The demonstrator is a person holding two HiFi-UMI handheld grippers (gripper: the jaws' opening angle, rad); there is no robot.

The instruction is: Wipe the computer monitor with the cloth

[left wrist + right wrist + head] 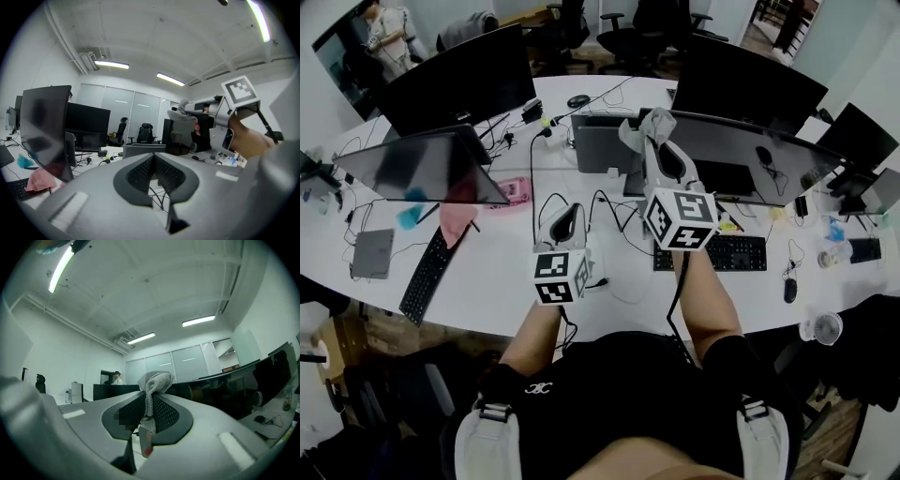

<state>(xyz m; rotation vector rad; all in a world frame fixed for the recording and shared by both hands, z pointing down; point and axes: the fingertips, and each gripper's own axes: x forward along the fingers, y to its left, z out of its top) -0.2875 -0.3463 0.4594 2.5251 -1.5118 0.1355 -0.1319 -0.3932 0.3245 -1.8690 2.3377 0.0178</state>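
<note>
A wide curved monitor (750,155) stands on the white desk (506,281) ahead and to the right. My right gripper (655,142) is raised in front of the monitor's left end, shut on a grey knitted cloth (656,121). In the right gripper view the cloth (153,383) bunches up above the closed jaws (149,399), with the dark monitor (243,380) to the right. My left gripper (566,212) hovers lower over the desk, shut and holding nothing. The left gripper view shows its jaws (153,158) pressed together, and the right gripper (206,108) with the cloth (179,114) beyond.
A second monitor (422,169) tilts at the left, with a pink cloth (457,218) and a black keyboard (427,277) below it. Another keyboard (712,251) and a mouse (789,291) lie under the curved monitor. A grey laptop (602,145) and cables (609,211) sit mid-desk.
</note>
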